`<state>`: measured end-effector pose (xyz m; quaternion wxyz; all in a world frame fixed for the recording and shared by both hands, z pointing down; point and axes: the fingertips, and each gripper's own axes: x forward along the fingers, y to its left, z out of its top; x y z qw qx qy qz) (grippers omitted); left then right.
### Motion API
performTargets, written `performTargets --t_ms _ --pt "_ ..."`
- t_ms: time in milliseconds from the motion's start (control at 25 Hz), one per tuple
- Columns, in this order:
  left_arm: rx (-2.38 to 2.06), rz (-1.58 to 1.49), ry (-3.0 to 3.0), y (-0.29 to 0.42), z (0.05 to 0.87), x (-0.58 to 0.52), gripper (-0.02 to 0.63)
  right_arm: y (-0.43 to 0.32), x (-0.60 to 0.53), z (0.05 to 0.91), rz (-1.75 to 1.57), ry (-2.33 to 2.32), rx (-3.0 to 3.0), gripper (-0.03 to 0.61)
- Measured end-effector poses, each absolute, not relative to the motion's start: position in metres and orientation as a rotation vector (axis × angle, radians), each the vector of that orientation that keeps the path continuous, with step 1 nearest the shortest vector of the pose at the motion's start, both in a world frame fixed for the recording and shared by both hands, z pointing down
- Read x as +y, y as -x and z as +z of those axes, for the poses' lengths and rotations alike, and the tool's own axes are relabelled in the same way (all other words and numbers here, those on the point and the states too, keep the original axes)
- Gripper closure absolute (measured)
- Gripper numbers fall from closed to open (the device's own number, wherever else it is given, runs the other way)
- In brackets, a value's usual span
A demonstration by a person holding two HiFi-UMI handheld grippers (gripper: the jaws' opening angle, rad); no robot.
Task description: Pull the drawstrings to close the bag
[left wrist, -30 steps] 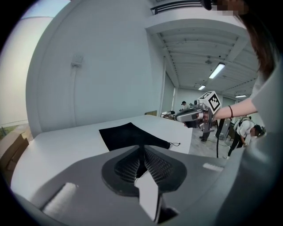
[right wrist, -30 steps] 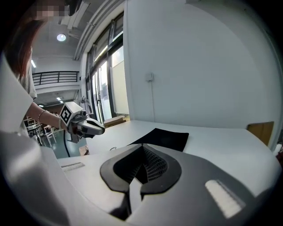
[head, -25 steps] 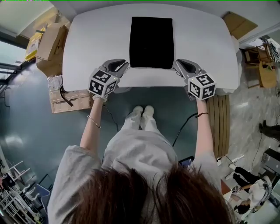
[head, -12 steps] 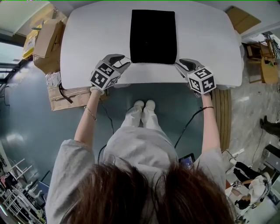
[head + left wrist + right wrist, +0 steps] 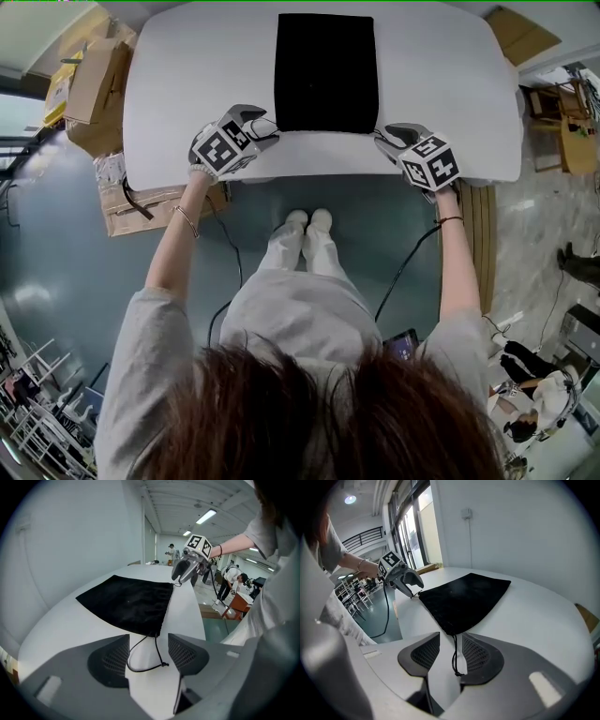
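Head view: black bag (image 5: 325, 70) flat on white table (image 5: 187, 84), left gripper (image 5: 269, 126) and right gripper (image 5: 381, 137) at its near corners; left gripper view: jaws just opened, apart, left cord (image 5: 140, 660) loose between; right gripper view: jaws likewise just opened, right cord (image 5: 454, 658) between, unclamped.

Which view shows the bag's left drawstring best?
The left gripper view: the left drawstring lies looped on the table between the left gripper's fingers, which have just been opening. The head view hides it under that gripper; the right gripper view shows only a far speck of cord.
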<state>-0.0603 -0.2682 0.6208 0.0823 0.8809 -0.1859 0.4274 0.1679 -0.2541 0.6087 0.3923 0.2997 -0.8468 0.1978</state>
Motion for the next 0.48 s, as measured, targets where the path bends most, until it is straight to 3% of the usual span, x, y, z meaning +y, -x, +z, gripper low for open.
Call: performTargets --t_ms 480 --pt "-0.483 1.338 -2.558 0.059 0.642 -0.267 0.364 -0.168 -0.258 0.629 0.534 -0.716 -2.089 0.422"
